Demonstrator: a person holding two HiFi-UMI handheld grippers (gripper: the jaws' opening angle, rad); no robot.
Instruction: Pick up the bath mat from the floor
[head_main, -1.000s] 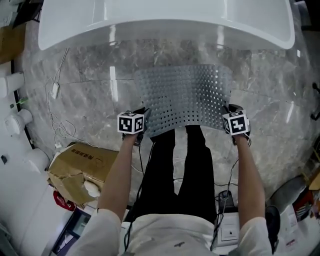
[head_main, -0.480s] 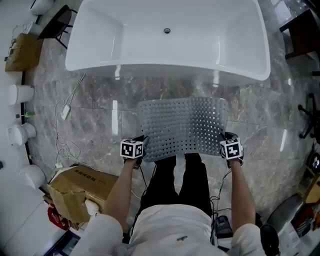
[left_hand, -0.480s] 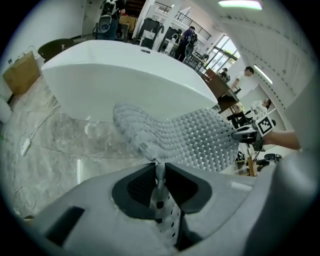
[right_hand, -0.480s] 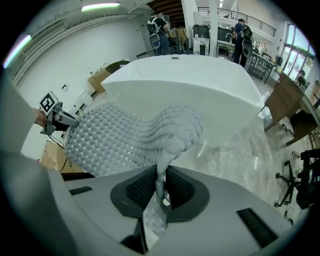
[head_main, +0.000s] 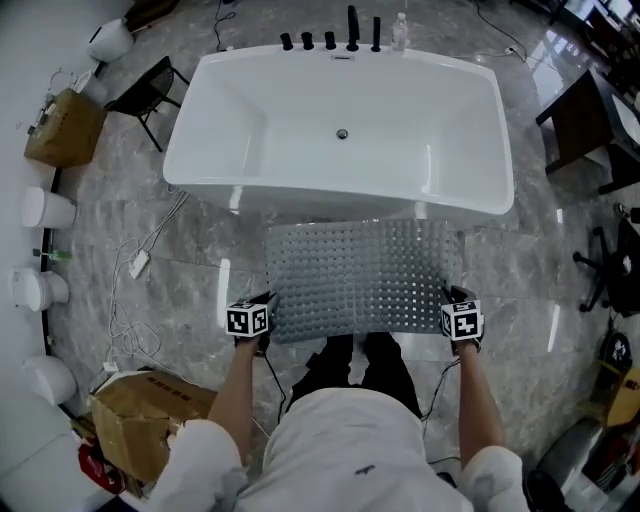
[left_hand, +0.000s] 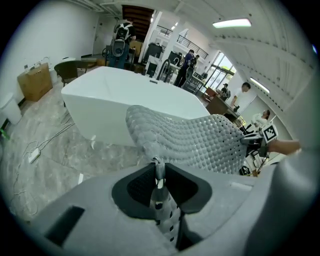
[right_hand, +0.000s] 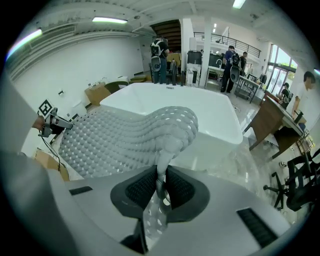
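Note:
The grey perforated bath mat (head_main: 360, 278) hangs stretched between both grippers, off the marble floor (head_main: 200, 240), in front of the white bathtub (head_main: 340, 130). My left gripper (head_main: 262, 318) is shut on the mat's near left corner; in the left gripper view its pads pinch the mat's edge (left_hand: 159, 172) and the mat (left_hand: 195, 140) spreads away to the right. My right gripper (head_main: 450, 312) is shut on the near right corner; in the right gripper view the mat (right_hand: 120, 137) spreads left from the pinched edge (right_hand: 162, 175).
A torn cardboard box (head_main: 150, 425) lies at the lower left, with cables and a white plug (head_main: 138, 264) on the floor beside it. White round containers (head_main: 45, 210) line the left wall. A black chair (head_main: 150, 85) stands left of the tub, a dark desk (head_main: 590, 120) at right.
Both grippers have risen with the mat, lifting it from the floor. The head view has climbed, so the whole bathtub and its taps now show.

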